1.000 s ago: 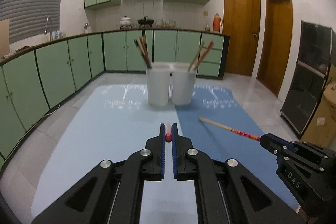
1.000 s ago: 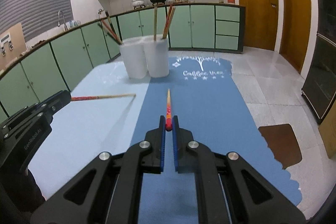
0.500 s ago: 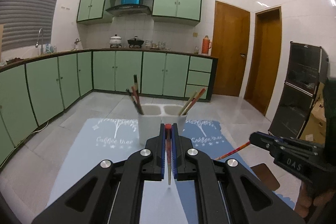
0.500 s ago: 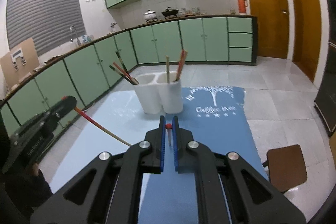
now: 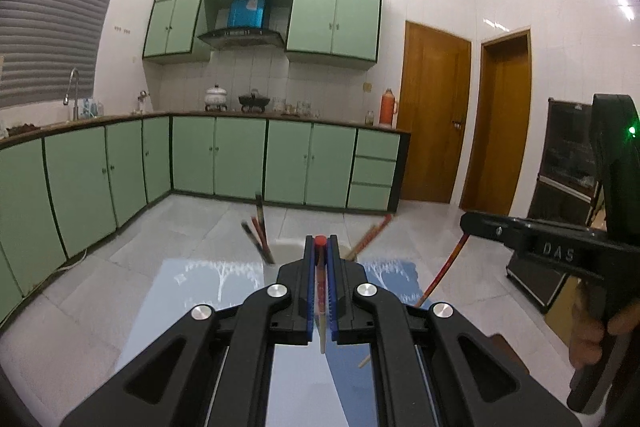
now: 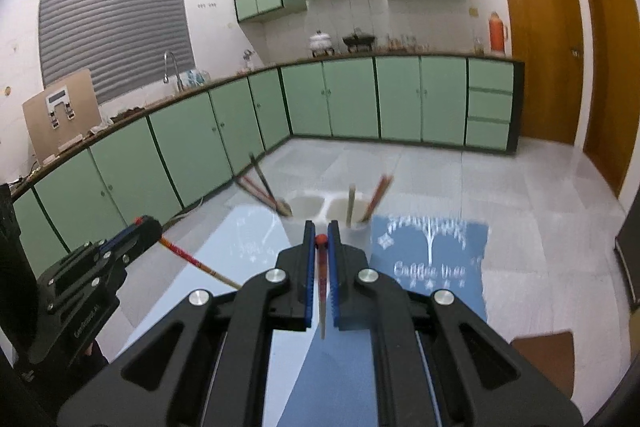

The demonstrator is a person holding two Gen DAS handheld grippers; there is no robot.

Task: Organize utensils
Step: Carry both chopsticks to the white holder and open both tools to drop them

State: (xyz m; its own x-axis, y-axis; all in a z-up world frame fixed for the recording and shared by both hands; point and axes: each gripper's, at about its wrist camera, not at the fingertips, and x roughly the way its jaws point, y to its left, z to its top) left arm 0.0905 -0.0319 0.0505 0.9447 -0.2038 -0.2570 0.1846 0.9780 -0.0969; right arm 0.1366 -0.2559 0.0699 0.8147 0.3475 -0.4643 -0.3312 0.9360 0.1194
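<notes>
Two grippers are up over the blue table mat (image 6: 432,255), each clamped on a red-tipped wooden chopstick: the left gripper (image 5: 320,247) pinches the left chopstick (image 5: 321,291) and the right gripper (image 6: 320,233) pinches the right chopstick (image 6: 322,287), both sticks pointing tip-down. Toward the mat's far edge stand two white plastic cups (image 6: 356,207), touching side by side with chopsticks inside.
</notes>
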